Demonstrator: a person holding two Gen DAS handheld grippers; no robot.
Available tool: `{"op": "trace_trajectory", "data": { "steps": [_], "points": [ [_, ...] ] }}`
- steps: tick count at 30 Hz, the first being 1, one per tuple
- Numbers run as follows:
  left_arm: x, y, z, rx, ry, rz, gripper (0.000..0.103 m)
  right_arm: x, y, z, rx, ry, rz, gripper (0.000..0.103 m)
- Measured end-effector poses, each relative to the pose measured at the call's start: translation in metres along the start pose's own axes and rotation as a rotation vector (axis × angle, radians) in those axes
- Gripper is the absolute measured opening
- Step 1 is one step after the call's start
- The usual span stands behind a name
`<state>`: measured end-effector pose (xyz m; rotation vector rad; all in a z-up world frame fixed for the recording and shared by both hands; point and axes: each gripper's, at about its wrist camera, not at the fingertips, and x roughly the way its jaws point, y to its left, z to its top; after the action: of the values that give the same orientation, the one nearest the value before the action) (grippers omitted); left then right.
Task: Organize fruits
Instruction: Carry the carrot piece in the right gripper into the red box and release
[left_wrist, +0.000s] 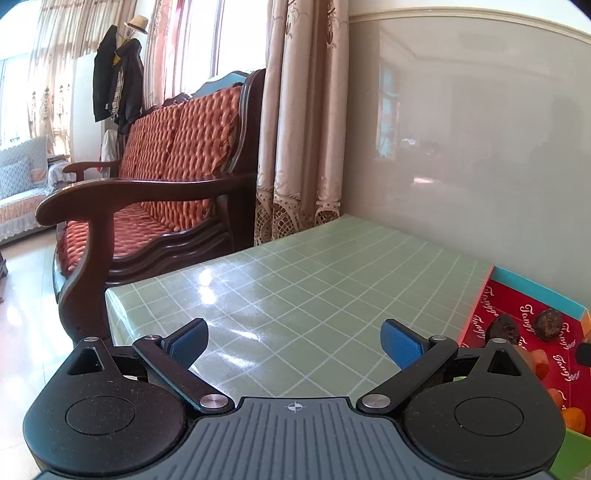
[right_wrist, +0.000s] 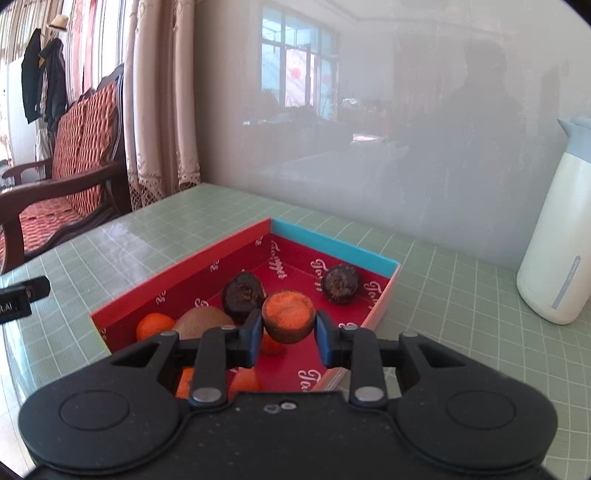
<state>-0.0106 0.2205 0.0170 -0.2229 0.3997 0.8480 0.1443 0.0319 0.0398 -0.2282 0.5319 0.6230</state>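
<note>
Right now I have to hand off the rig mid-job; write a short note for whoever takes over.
Right gripper: shut on an orange fruit, held over the red box.
Left gripper: open, empty, over the green table left of the box.
In the box: two dark fruits, a kiwi, several small orange fruits.
Done: most fruit is boxed.
Left: probably set the held fruit down in the box and release.
A white jug stands to the right.

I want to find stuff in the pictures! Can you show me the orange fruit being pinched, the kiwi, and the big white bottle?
orange fruit (right_wrist: 288, 315): right wrist view, its powdery orange face.
kiwi (right_wrist: 201, 322): right wrist view, its brown top.
white bottle (right_wrist: 554, 236): right wrist view, mid body.
</note>
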Motion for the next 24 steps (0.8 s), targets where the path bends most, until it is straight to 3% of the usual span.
{"op": "trace_trajectory", "data": {
  "steps": [14, 24],
  "points": [
    [0.002, 0.0, -0.001, 0.012, 0.005, -0.005, 0.099, 0.018, 0.016, -0.007, -0.099, 0.078, -0.068, 0.029],
    [0.002, -0.003, -0.002, 0.025, 0.007, -0.01, 0.099, 0.022, 0.023, -0.006, -0.151, 0.08, -0.099, 0.029]
  ]
}}
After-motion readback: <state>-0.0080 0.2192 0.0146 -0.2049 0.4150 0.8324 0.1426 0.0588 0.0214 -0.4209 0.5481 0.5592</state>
